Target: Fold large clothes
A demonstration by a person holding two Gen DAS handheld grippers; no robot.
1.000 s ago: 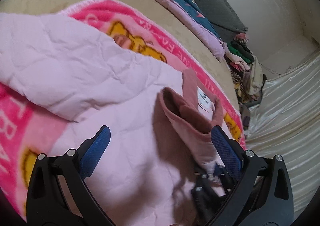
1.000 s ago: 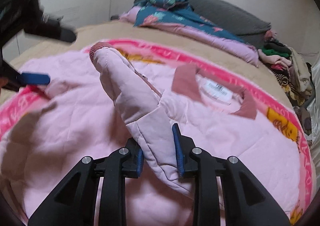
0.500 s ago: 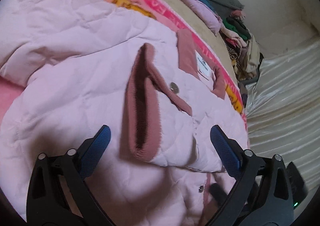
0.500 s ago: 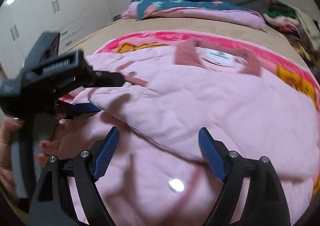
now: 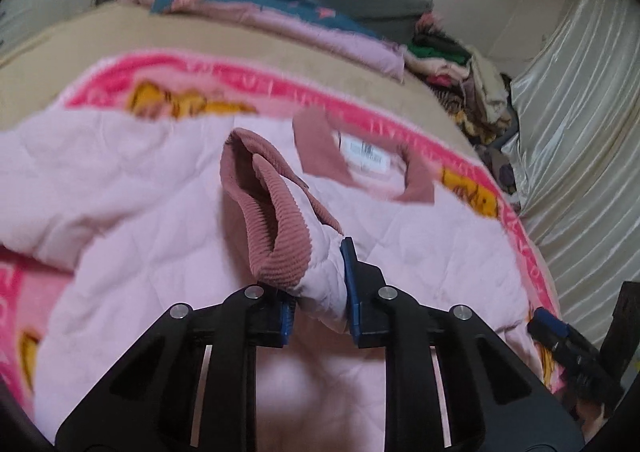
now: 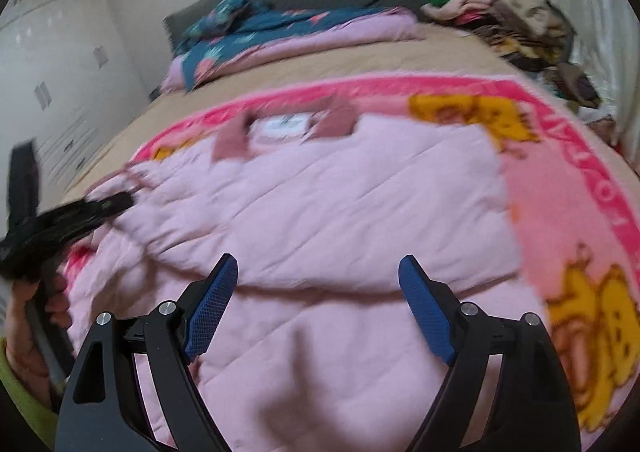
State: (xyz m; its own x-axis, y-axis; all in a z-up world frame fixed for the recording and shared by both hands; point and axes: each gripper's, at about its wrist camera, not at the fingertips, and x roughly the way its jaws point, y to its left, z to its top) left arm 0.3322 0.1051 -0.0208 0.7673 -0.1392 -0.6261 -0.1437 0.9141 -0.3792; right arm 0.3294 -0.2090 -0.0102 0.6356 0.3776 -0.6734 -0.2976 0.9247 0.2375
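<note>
With its jaws closing on the sleeve end (image 5: 320, 276) below the ribbed cuff (image 5: 276, 228), the left gripper (image 5: 318, 304) can carry that sleeve across the pink quilted jacket (image 6: 340, 211), which lies on the cartoon blanket (image 6: 560, 219) mid-bed. The right gripper (image 6: 320, 304) hangs released, empty. The collar label (image 5: 366, 151) is unreadable; the blanket's edge lettering is partial.

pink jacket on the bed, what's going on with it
A person is folding the jacket, spread on a pink blanket. The left tongs are closing on a sleeve by its ribbed cuff, raised above the jacket. The right tongs are open over the jacket, holding nothing.
</note>
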